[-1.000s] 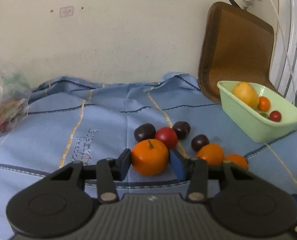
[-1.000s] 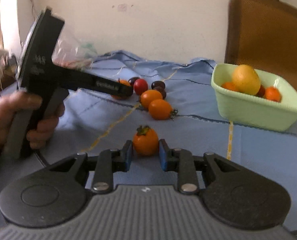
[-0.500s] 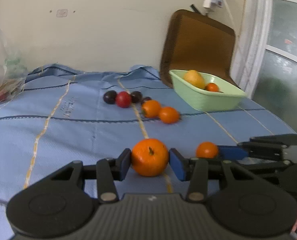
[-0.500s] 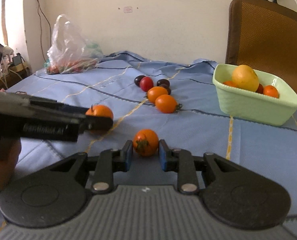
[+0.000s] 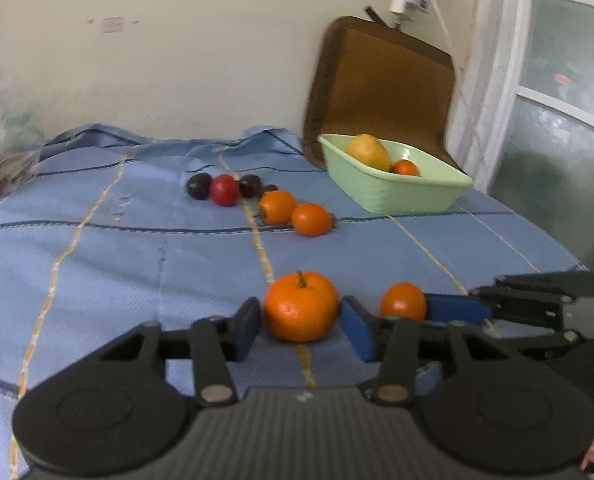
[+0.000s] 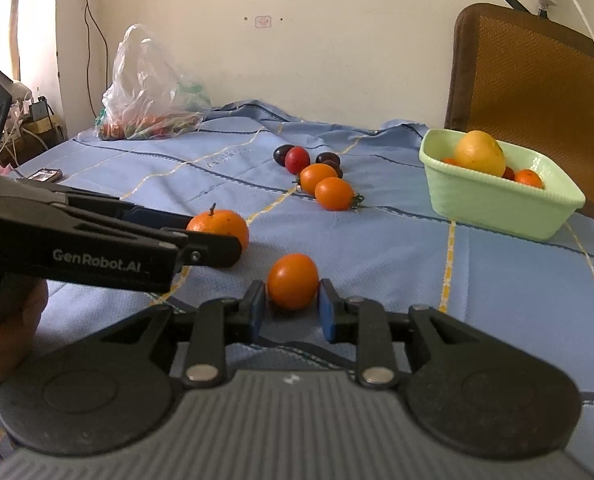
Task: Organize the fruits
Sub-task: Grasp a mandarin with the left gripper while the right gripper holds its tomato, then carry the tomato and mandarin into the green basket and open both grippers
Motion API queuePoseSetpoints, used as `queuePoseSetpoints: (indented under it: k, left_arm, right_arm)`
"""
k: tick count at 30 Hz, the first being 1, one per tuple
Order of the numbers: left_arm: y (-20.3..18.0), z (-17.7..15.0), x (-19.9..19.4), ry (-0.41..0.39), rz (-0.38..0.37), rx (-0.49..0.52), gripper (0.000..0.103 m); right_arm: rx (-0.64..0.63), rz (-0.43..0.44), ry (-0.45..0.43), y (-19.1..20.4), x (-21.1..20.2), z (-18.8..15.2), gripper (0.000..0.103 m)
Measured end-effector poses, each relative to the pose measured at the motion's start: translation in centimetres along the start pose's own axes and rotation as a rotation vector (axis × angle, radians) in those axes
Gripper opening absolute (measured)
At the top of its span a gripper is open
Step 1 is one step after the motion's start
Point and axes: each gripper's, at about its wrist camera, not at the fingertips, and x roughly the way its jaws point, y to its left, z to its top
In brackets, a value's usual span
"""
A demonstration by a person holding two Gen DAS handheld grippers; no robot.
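My left gripper [image 5: 300, 320] is shut on a stemmed orange tangerine [image 5: 301, 306] near the front of the blue cloth. The tangerine also shows in the right wrist view [image 6: 219, 227], held by the left gripper [image 6: 217, 246]. My right gripper [image 6: 292, 308] is shut on a small orange tomato [image 6: 293, 281], which also shows in the left wrist view [image 5: 403, 301]. Two orange tomatoes [image 5: 293, 213], a red tomato [image 5: 224, 189] and dark plums [image 5: 199, 185] lie mid-cloth. A green basket [image 5: 393, 190] at the back right holds a yellow fruit [image 5: 369, 151] and small orange fruits.
A brown chair back [image 5: 377, 88] stands behind the basket. A plastic bag of produce [image 6: 149, 92] sits at the back left of the cloth. A small dark object [image 6: 44, 175] lies near the left edge. A window frame [image 5: 497, 80] is on the right.
My left gripper has pulled the tangerine back from the fruit cluster to the front of the cloth, beside my right gripper. The right gripper has kept its tomato and turned it stem down.
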Motion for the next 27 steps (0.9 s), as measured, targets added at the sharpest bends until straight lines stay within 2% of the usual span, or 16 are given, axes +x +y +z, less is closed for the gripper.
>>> queuePoseSetpoints:
  k: [2, 5, 8, 14, 18, 23, 27]
  left_arm:
    - [-0.5, 0.2, 0.2, -0.001, 0.003, 0.023, 0.042]
    - [-0.7, 1.1, 0.5, 0.011, -0.06, -0.011, 0.042]
    - [-1.9, 3.1, 1.2, -0.018, -0.08, 0.017, 0.042]
    - [-5.5, 8.8, 5.0, -0.098, -0.115, 0.098, 0.042]
    - [-7.7, 11.9, 8.9, -0.095, -0.131, 0.118, 0.042]
    - [-9.5, 13.5, 13.9, -0.058, -0.093, 0.121, 0.043]
    - [-9.7, 13.7, 15.5, -0.047, -0.072, 0.112, 0.051]
  right_arm:
    - [0.006, 0.007, -0.003, 0.0, 0.0, 0.0, 0.03]
    - [0.027, 0.017, -0.016, -0.4, -0.2, 0.1, 0.03]
    - [0.047, -0.002, -0.067, -1.3, -0.9, 0.7, 0.03]
    - [0.068, -0.105, -0.171, -5.0, -1.1, 3.1, 0.03]
    - [0.078, -0.201, -0.207, -8.2, 0.1, 4.5, 0.03]
    - [0.12, -0.294, -0.207, -11.9, 2.0, 5.1, 0.03]
    - [0.165, -0.348, -0.222, -13.5, 2.8, 4.4, 0.042]
